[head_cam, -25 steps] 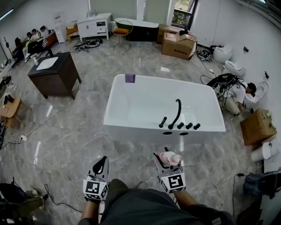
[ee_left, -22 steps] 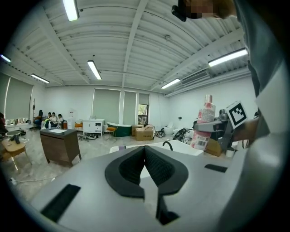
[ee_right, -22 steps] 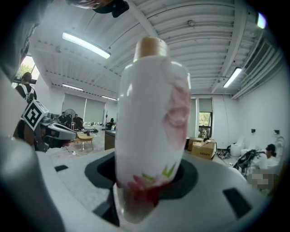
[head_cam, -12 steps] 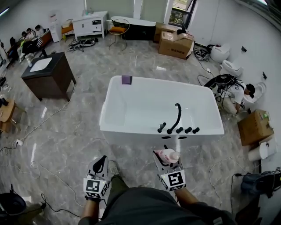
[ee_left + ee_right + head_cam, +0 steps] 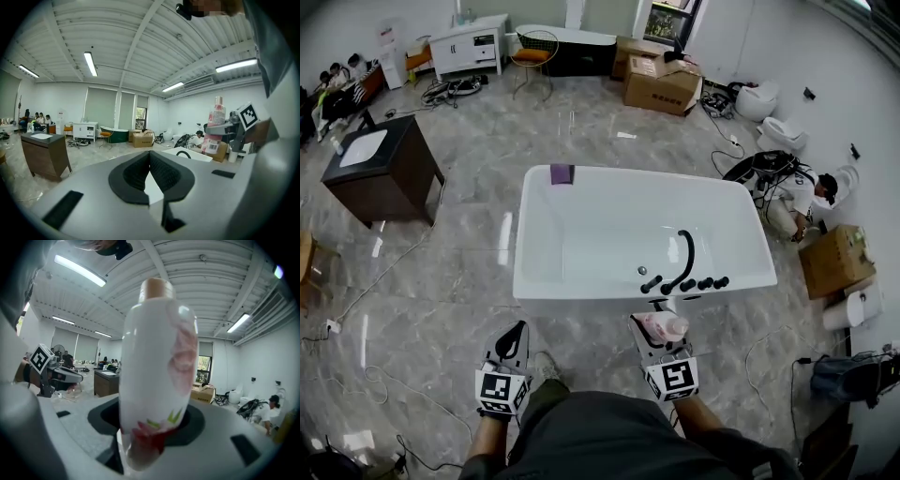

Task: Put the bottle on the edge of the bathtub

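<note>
Though the right gripper (image 5: 656, 333) clamps the bottle (image 5: 667, 327) near the bathtub (image 5: 581, 284), placing it on the edge remains undone; the left gripper (image 5: 517, 332) is closed, empty

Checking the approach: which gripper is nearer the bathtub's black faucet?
Right. The right gripper, holding the bottle, is just short of the faucet; the left gripper is farther off to its left.

Bright, even ceiling strip lights (image 5: 90, 63); fisheye edges bent, dark; near bottle (image 5: 157, 376) blurred
</note>
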Available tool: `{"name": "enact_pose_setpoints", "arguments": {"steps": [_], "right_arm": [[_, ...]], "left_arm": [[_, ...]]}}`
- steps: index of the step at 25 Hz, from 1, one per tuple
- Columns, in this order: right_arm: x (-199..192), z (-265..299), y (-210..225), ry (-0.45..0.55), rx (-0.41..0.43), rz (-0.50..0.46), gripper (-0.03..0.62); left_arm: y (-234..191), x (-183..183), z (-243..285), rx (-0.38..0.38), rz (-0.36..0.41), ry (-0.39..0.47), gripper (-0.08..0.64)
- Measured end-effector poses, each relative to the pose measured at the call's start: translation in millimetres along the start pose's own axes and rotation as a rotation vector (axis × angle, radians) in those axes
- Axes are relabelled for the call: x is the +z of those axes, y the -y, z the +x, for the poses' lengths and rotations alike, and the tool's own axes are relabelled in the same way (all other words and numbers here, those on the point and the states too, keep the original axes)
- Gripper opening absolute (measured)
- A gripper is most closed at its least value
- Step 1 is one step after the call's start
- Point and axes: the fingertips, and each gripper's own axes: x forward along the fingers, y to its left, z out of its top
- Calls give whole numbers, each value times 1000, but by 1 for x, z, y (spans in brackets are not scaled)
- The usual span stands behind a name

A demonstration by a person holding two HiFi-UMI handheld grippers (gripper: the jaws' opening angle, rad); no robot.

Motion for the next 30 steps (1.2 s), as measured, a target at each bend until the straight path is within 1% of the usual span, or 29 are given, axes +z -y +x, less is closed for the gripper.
{"name": "enact_pose_setpoints", "arguments": {"steps": [6, 9, 11, 15, 18, 20, 22, 24, 30], "right_arm": [[9, 53, 1, -13, -33, -12, 229], [13, 82, 1, -6, -22, -23, 229], [15, 101, 1, -8, 4, -34, 229], [11, 125, 1, -3, 102, -56, 229], [3, 149, -4, 8, 207, -114, 229], [-7, 167, -11, 14, 288, -150, 229], [-21, 181, -17, 26, 361, -174, 229], [-38, 192, -22, 36, 425, -203, 229], [-109, 226, -38, 65, 588, -249, 229]], "left_arm": [[-45, 10, 29, -46, 14, -18, 2], [-66, 10, 46, -52, 24, -27, 2], [-74, 9, 58, -50, 21, -37, 2], [-70, 4, 74, -15, 0, -50, 0], [-67, -4, 87, 30, -8, -49, 0], [-63, -14, 94, 62, -29, -57, 1], [-57, -27, 99, 87, -47, -68, 1], [-51, -42, 105, 103, -47, -77, 1], [-50, -102, 125, 150, -64, -102, 0]]}}
